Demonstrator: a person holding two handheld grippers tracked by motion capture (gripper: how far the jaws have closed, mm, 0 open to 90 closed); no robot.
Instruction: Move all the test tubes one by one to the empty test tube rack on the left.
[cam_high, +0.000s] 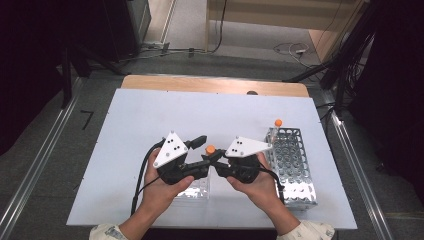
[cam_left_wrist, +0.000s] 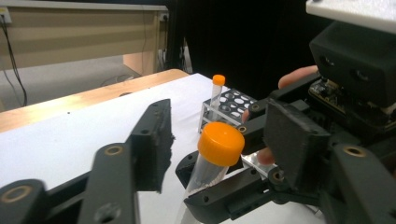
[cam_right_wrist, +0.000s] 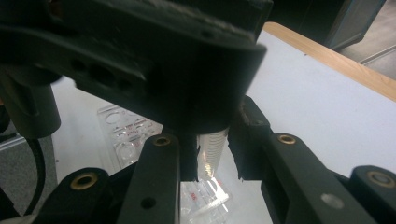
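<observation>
A clear tube with an orange cap (cam_high: 210, 149) is held above the middle of the white table (cam_high: 140, 120), between the two hands. My right gripper (cam_high: 214, 161) is shut on the tube's body. In the right gripper view its pads (cam_right_wrist: 240, 140) clamp the clear tube (cam_right_wrist: 211, 151), and the left gripper's body hides the upper half. My left gripper (cam_high: 204, 153) faces it with jaws on either side of the cap. In the left gripper view the orange cap (cam_left_wrist: 220, 142) sits between my left gripper's (cam_left_wrist: 224, 137) pads (cam_left_wrist: 156, 140) with a gap, so the jaws stand open.
A metal tube rack (cam_high: 296, 167) stands at the right, with one orange-capped tube (cam_high: 278, 123) upright in its far corner, also in the left gripper view as tube (cam_left_wrist: 217, 91) and rack (cam_left_wrist: 231, 100). A clear plastic rack (cam_high: 199, 189) lies under the left hand.
</observation>
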